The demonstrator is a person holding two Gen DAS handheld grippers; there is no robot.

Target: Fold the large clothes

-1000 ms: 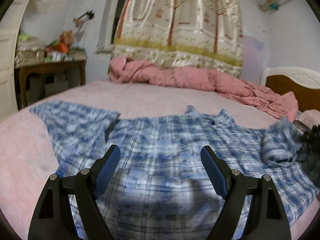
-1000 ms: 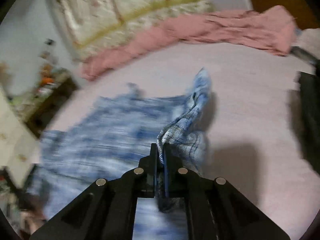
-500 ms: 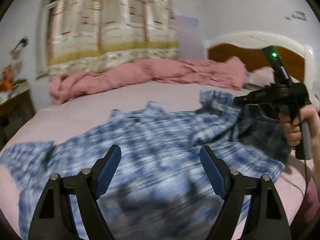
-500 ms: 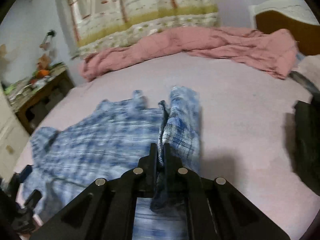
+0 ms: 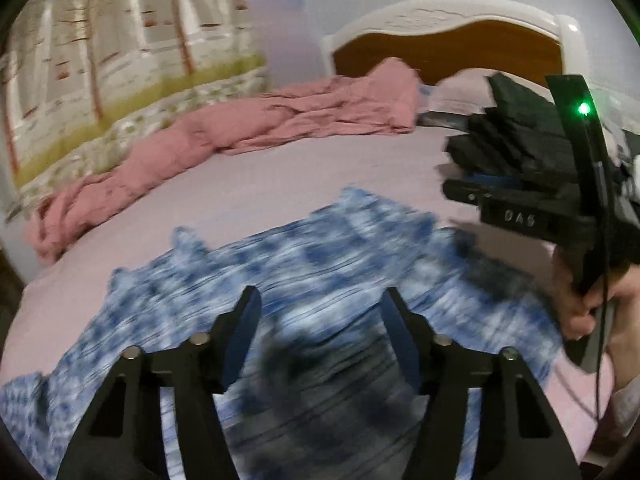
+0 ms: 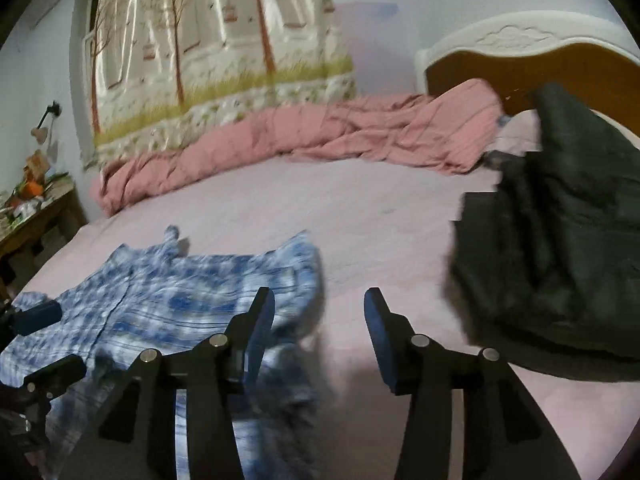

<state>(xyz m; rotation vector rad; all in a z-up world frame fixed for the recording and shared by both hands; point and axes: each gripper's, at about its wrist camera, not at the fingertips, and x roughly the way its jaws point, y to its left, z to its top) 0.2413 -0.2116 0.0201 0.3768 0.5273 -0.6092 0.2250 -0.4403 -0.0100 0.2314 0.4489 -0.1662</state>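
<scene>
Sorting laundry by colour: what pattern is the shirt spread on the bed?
The shirt is blue-and-white plaid, clearest in the right wrist view.

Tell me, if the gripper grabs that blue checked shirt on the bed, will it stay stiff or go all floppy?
Probably floppy: the blue checked shirt lies flat on the bed with soft rumpled edges, so lifted by one corner it would likely droop and trail. It looks thin, so likely light. Pushed, it would probably bunch up rather than slide, like the crumpled pink blanket behind it.
</scene>
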